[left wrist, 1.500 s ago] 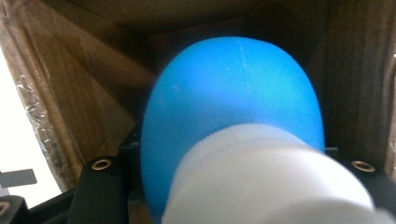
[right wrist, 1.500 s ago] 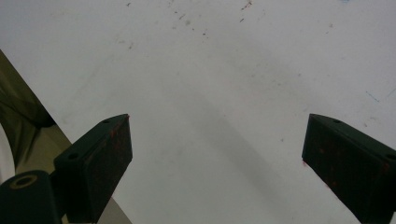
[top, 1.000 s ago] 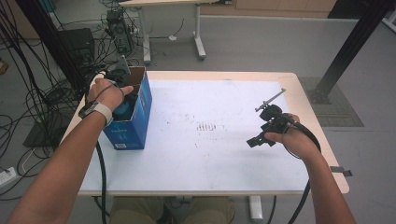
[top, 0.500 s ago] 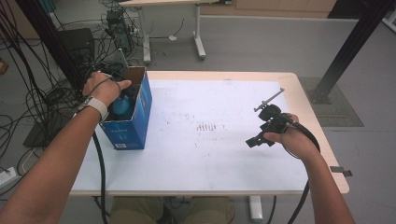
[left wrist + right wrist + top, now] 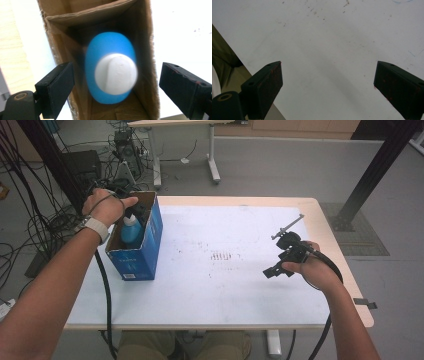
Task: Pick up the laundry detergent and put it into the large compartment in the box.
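Note:
A blue bottle with a white cap [image 5: 131,231] [image 5: 111,68] stands upright inside an open blue cardboard box [image 5: 149,240] [image 5: 147,50] at the table's left. My left gripper [image 5: 131,212] [image 5: 115,87] hangs just above the box, pointing down at the cap. Its jaws have just been opening and now stand wide on either side of the bottle, clear of it. At the table's right my right gripper [image 5: 280,267] [image 5: 327,85] is held open over bare white tabletop, with nothing between its jaws.
The white tabletop [image 5: 220,275] has faint dark marks near its middle. A black post [image 5: 372,170] rises beyond the right edge. Cables and equipment [image 5: 75,165] crowd the floor at the left, and another table's legs [image 5: 212,160] stand behind.
My left hand has lifted out of the box and its jaws have let go of the blue bottle, which stays standing in the box. The right hand has kept still.

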